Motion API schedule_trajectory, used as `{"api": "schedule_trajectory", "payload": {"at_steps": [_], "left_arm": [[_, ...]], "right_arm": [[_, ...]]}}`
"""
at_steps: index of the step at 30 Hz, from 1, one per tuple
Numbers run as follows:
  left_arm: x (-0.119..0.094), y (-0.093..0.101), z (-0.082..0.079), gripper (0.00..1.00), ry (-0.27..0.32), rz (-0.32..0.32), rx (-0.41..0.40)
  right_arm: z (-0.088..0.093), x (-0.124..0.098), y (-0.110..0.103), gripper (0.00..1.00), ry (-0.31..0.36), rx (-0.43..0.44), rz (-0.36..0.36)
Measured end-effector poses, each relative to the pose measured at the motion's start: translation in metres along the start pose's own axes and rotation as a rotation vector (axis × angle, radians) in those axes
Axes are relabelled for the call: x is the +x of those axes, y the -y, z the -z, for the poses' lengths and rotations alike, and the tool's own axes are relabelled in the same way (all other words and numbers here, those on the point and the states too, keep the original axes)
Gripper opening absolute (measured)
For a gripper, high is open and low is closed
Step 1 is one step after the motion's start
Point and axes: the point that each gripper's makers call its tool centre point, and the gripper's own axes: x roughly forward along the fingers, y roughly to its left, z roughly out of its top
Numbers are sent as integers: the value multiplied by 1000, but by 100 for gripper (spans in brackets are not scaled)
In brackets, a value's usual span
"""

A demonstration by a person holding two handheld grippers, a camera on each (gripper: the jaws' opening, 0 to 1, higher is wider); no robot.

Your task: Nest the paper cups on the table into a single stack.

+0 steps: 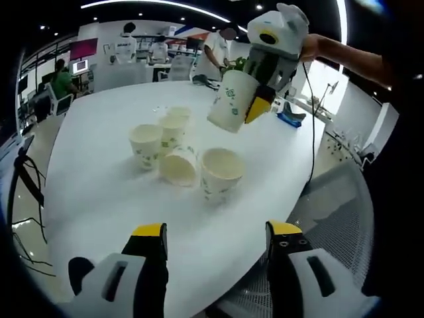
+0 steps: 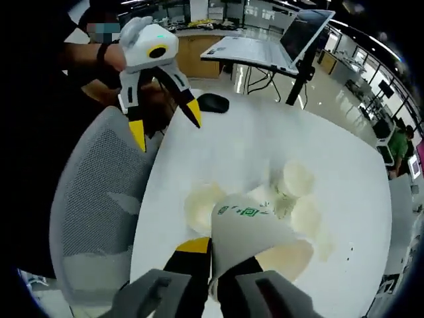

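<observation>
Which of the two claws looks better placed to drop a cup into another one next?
The right claw: it already grips a white paper cup with green print above the cluster of cups on the white table. The left claw is open and holds nothing.

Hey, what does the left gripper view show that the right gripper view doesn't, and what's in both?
Left gripper view: the held cup seen whole from outside, tilted in the right claw above the table; four more cups, one lying on its side; people at desks far back.

Right gripper view: a laptop on a stand, a black mouse, a grey mesh chair, and the left claw open in the air.

Both: the white table, the cup cluster, and the held cup.
</observation>
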Motion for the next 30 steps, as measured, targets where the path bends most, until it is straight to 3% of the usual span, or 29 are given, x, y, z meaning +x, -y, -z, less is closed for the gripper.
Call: {"api": "schedule_trajectory", "payload": {"at_steps": [11,30], "left_arm": [[-3,-3,-1,59,12,-7,-6],[-6,-2,-1,61,18,-2,-6]], "right_arm": [[7,19,-12,0,-155,-137,-47],[13,45,-12,0,-262,-222,-94]]}}
